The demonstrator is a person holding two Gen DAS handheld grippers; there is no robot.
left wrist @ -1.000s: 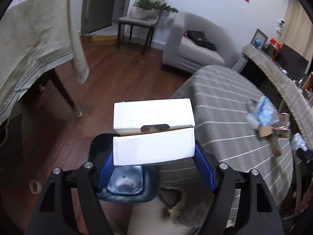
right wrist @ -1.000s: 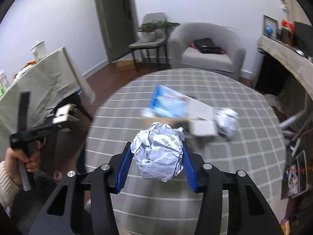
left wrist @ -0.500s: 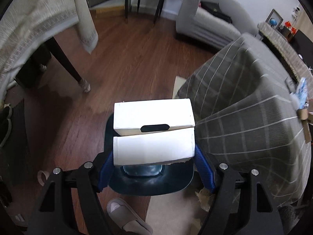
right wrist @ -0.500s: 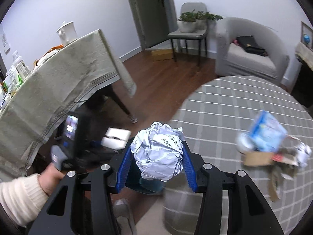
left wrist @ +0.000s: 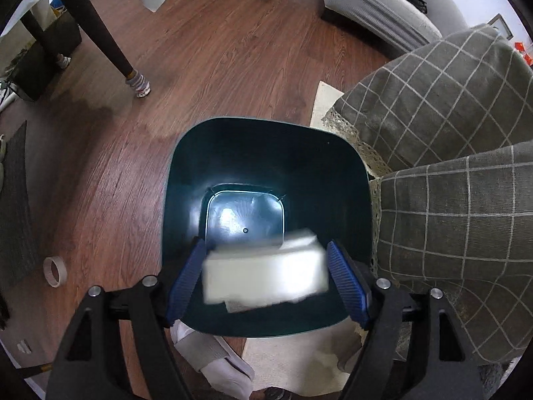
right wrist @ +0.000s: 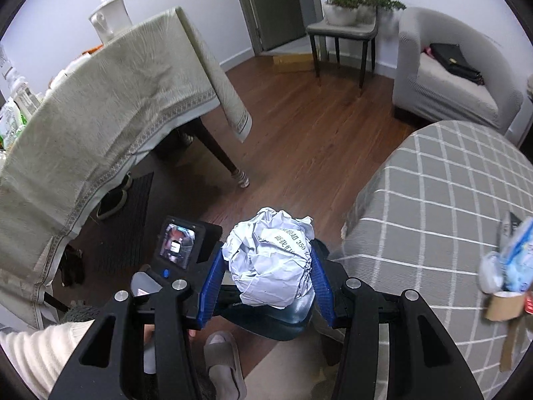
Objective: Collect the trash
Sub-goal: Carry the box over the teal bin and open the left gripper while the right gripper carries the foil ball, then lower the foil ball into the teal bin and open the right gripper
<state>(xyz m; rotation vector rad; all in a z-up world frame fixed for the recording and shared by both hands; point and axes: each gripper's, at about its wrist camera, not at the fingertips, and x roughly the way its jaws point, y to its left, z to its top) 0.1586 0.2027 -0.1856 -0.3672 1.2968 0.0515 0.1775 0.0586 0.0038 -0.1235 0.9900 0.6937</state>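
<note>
1. I'm on the drop-off step: my left tongs [left wrist: 266, 273] are opening over the dark bin [left wrist: 266, 153], and the white box [left wrist: 265, 275] sits blurred between the pads, seemingly free and falling.
2. My right tongs [right wrist: 265, 281] are clenched on the crumpled paper ball [right wrist: 271, 256]; next I should carry it over the bin and release.
3. Only the right view shows the tabletop [right wrist: 443, 200] with leftover trash [right wrist: 509, 266]; only the left shows the bin's bare bottom.

Left claw [left wrist: 266, 276] opening over dark bin [left wrist: 266, 153]; blurred white box [left wrist: 263, 273] between pads, loose.
</note>
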